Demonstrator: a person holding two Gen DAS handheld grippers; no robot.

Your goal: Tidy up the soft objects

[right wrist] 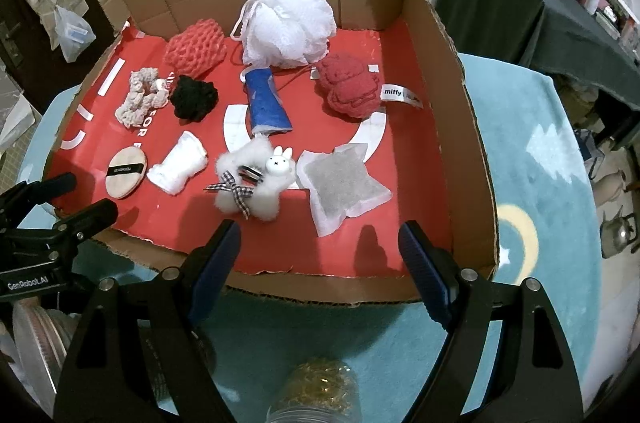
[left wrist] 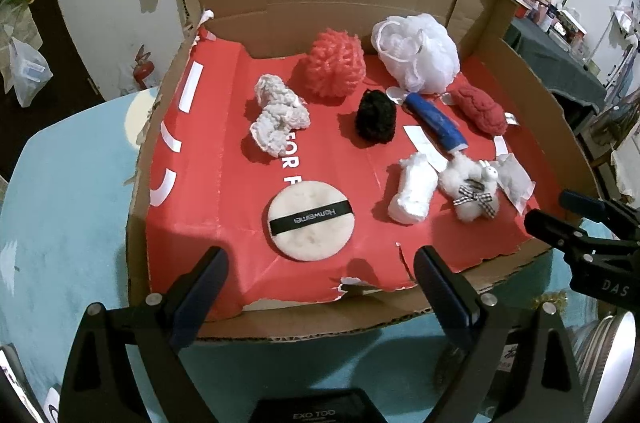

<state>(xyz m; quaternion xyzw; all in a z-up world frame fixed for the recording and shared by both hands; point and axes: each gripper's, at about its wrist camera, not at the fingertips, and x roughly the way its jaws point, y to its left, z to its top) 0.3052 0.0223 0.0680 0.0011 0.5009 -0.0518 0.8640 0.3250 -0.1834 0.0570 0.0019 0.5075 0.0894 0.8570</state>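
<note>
Hovering at the near edge of a cardboard box point(right wrist: 452, 127) on a blue table point(right wrist: 532, 159): left gripper point(left wrist: 320, 287) and right gripper point(right wrist: 320, 259), jaws spread wide, pinching nothing. Lying on the box's red floor: white bath pouf point(right wrist: 290, 23) and coral knitted ball point(right wrist: 196, 49) far, black pompom point(right wrist: 194, 99) and blue tube point(right wrist: 266, 103) mid-floor, round powder puff point(left wrist: 310, 219) near left, fluffy bunny charm point(right wrist: 256, 183) and star-shaped sachet point(right wrist: 344, 185) near right.
</note>
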